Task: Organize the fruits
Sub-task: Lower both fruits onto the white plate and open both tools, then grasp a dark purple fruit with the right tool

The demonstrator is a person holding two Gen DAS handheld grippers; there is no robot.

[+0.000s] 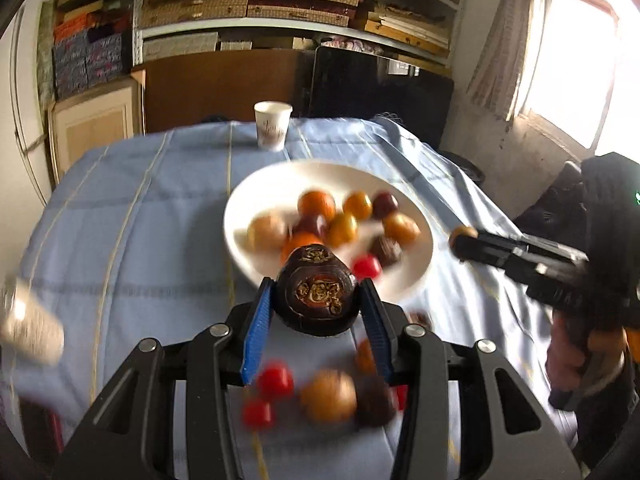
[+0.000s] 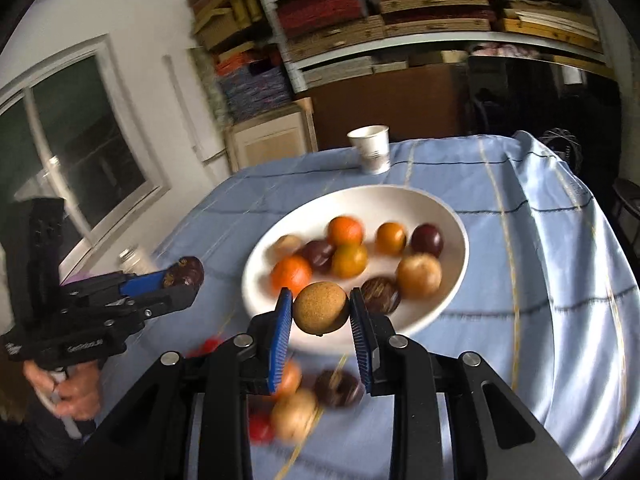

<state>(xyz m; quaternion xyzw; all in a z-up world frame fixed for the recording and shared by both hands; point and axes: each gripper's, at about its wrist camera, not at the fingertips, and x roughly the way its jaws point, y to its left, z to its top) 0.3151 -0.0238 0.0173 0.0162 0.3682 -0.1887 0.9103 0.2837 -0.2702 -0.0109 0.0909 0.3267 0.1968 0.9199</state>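
Note:
My left gripper (image 1: 318, 306) is shut on a dark brown patterned ball (image 1: 316, 294), held above the near rim of the white bowl (image 1: 248, 216). My right gripper (image 2: 320, 314) is shut on a tan cork-like ball (image 2: 321, 307), also lifted over the near rim of the bowl (image 2: 448, 216). The bowl holds several orange, yellow, tan and dark fruits. More fruits lie on the blue cloth below the fingers: red ones (image 1: 274, 380), a tan one (image 1: 328, 396), a dark one (image 2: 338, 388). The left gripper (image 2: 182, 276) shows at left in the right wrist view, the right gripper (image 1: 464, 238) at right in the left wrist view.
A paper cup (image 1: 273, 125) stands at the far edge of the blue-clothed table (image 1: 140, 200). A pale bottle (image 1: 28, 324) sits at the left. Shelves of stacked boxes fill the back wall. A person's hand (image 2: 68, 388) holds the left gripper's handle.

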